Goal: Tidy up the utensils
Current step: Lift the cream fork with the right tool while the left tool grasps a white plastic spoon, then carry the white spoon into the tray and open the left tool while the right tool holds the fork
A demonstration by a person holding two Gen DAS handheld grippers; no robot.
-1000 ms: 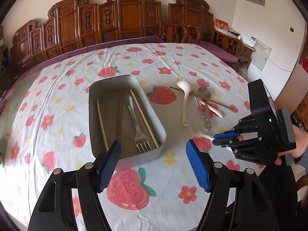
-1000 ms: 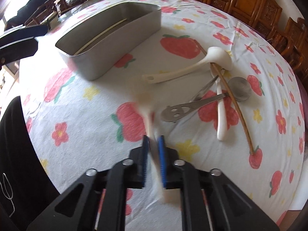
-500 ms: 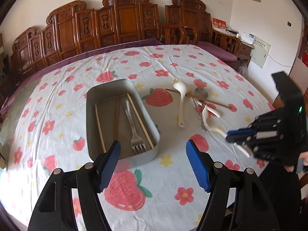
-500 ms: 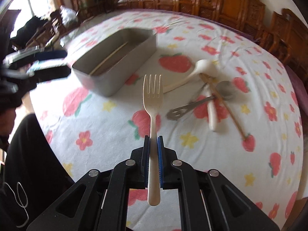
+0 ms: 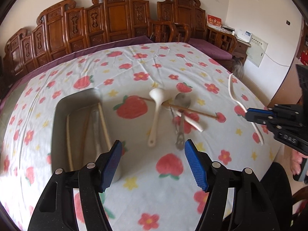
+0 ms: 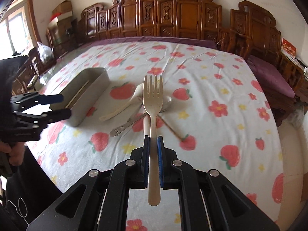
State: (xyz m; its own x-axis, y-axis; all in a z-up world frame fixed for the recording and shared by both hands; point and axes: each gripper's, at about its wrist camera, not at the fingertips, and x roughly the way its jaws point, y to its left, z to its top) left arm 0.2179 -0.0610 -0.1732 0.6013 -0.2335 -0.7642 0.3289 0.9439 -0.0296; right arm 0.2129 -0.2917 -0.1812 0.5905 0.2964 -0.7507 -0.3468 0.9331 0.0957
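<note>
The cream fork (image 6: 153,104) is held above the bench (image 6: 221,88), tines up, its handle clenched in the right gripper (image 6: 153,154). Left of it sits the tray (image 5: 77,113) holding chopsticks (image 5: 105,123). The left gripper (image 5: 153,159) hangs released near the tray's corner.

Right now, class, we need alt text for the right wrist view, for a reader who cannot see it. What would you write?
The right claw is shut on a cream plastic fork, tines pointing away, above a strawberry-print tablecloth. Beyond it lie a white ladle, a metal spoon and a chopstick; a grey metal tray sits left.
</note>
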